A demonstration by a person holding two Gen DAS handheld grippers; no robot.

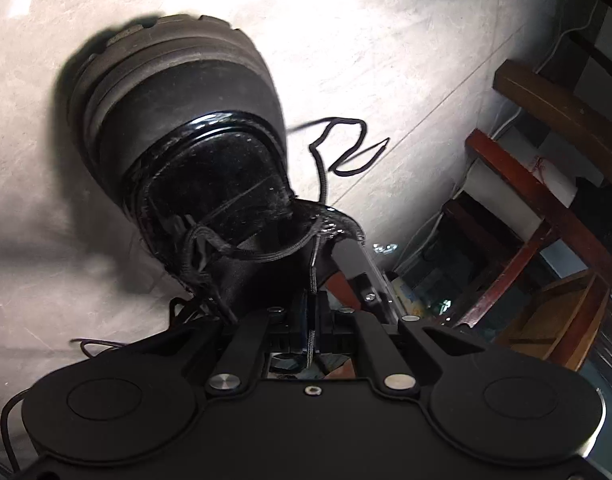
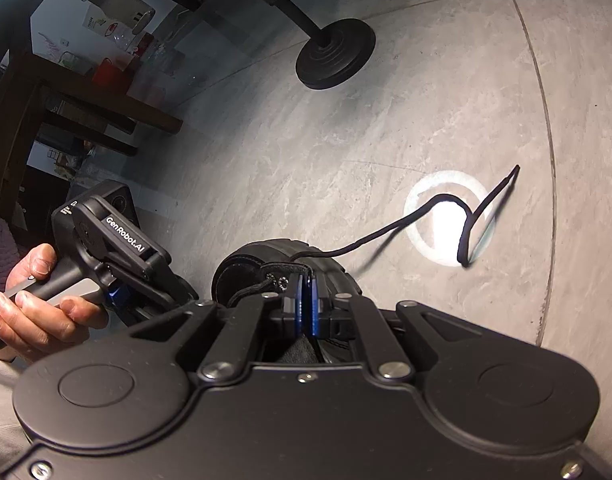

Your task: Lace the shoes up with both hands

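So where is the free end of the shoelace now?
In the right wrist view, the shoelace trails right from the shoe across the floor, its tip at right.

A pale grey stone-tiled floor [image 2: 386, 128] carries a black leather shoe [image 1: 177, 120]. Its loose black lace end [image 2: 466, 224] trails right across a bright light patch; a round black stand base [image 2: 336, 54] sits farther off.

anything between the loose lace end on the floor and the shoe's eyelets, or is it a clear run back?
Nothing visible blocks it. The loose lace end lies curled on bare floor beyond the shoe. The round stand base sits far off. Left tongs pinch a lace strand; right tongs are clamped at the eyelets.
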